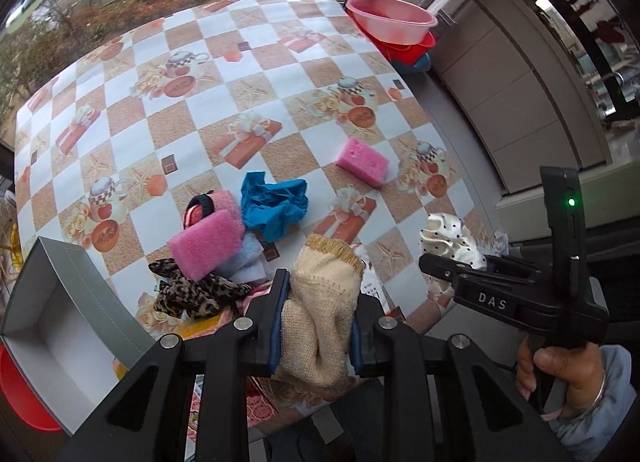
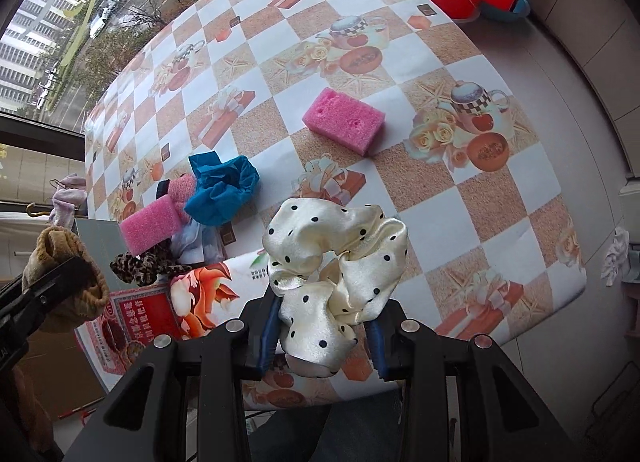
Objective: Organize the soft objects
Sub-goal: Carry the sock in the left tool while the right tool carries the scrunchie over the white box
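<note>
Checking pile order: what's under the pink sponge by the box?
The sponge rests on a pale blue cloth and a pink sock, beside a leopard scrunchie. Anything deeper is covered.

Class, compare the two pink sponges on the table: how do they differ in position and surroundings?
The near pink sponge lies tilted on a pile of soft items, touching the leopard-print scrunchie; the far pink sponge lies alone, flat on the tablecloth. The far pink sponge shows holes in its top face; the near pink sponge shows none. Both are pink foam blocks, and neither is held.
</note>
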{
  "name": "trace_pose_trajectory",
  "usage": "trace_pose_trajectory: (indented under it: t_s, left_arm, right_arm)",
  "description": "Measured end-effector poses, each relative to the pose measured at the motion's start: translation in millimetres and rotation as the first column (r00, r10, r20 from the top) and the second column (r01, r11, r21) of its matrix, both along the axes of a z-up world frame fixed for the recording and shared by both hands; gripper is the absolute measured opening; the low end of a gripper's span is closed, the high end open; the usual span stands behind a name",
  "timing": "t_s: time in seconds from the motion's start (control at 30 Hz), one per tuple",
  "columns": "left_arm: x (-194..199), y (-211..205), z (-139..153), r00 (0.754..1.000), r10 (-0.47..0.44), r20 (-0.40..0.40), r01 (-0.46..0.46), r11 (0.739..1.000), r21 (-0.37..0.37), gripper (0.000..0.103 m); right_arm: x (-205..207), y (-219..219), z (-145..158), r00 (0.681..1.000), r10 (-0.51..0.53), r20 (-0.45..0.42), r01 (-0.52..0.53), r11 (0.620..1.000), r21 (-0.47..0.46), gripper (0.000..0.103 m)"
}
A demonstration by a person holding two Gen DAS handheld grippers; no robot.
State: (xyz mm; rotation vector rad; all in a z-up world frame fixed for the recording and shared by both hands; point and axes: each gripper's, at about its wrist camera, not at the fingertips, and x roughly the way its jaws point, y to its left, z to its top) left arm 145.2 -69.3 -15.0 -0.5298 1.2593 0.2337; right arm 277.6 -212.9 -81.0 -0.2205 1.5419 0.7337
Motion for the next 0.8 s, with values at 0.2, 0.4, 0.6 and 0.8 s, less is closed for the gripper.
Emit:
trace_pose_trajectory:
  t_s: [0.2,0.4,0.6,0.8]
  left_arm:
    - [-19,-42,3,0.99,-0.143,0.015,0.143,0.99,-0.017,0.028]
    - [-47,-71,-1,0.969,-0.248,0.011,0.248,0.969,-0.025,0.028]
    - [-81,-69,0,0.975,-0.223,0.018,0.224,0.974,-0.034,0.028]
    - [-117,-55,3,0.989,-0.144,0.03,0.145,0.989,-0.023,0.028]
  right_arm:
    - [-23,-20,3,1.0,-0.003,0.0,0.003,1.0,-0.018,0.038]
    - [-53,-31,-2,1.0,0.015,-0.019,-0.016,0.999,-0.044,0.038]
    - [-89,-28,-4,0.996,0.085,-0.028,-0.087,0.995,-0.056,0.038]
    - [-125,-12,-3,0.982,0.185,-0.041,-0.187,0.982,-0.042,0.038]
